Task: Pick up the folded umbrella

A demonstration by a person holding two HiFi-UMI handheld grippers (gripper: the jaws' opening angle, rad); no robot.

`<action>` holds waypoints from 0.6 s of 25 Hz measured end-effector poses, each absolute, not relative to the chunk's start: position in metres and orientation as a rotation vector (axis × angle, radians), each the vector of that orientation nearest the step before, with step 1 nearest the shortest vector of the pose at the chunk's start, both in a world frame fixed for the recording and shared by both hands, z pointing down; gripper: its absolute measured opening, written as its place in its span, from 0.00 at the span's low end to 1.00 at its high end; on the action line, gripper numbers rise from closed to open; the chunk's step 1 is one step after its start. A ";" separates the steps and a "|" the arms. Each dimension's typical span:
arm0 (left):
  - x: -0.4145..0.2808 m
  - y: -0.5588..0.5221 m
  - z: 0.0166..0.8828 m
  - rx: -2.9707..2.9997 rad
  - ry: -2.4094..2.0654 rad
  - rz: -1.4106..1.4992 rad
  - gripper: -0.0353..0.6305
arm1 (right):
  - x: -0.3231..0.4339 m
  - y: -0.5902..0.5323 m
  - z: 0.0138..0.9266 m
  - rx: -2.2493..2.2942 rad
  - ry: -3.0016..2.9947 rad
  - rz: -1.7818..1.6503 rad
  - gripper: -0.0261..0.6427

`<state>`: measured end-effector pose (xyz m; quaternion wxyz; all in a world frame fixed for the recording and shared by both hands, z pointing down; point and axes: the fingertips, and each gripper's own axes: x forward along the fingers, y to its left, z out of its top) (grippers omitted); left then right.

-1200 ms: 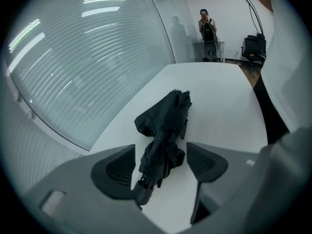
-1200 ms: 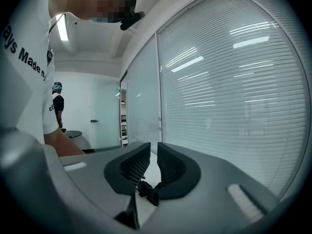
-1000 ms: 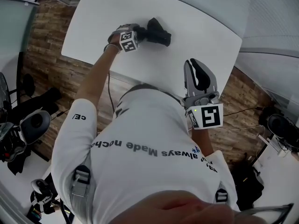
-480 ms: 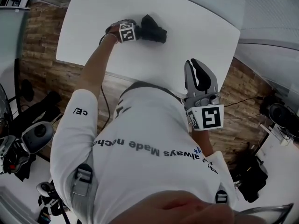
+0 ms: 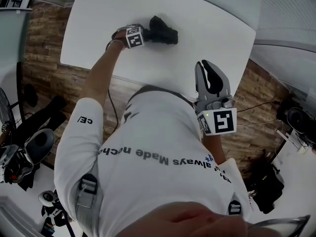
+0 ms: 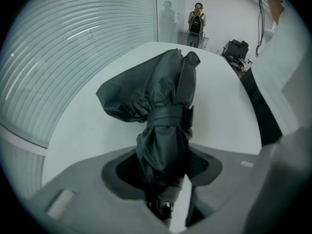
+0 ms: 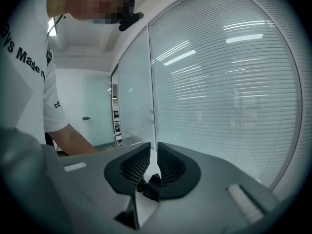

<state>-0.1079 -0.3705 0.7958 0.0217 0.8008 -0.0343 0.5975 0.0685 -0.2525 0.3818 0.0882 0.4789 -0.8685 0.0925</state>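
My left gripper [image 5: 148, 33] has just been closing its fingers and now clamps the black folded fabric umbrella [image 5: 165, 32], which lies on the white counter's [image 5: 212, 28] left half. Lifting should come next. My right gripper [image 5: 211, 68] waits by the near edge, fingers closed on nothing.

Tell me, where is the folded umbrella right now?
In the head view the folded umbrella lies on the white table, at upper left. Its near end is between the jaws of the left gripper, which have just been closing on it.
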 end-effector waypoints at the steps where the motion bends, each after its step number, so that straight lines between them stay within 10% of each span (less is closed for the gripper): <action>1: -0.107 -0.369 0.795 2.486 -0.139 1.852 0.39 | 0.069 -0.252 0.382 1.423 -2.587 0.275 0.11; 15: -0.116 -0.383 0.727 2.455 -0.774 1.324 0.36 | 0.068 -0.255 0.373 1.412 -2.618 0.231 0.11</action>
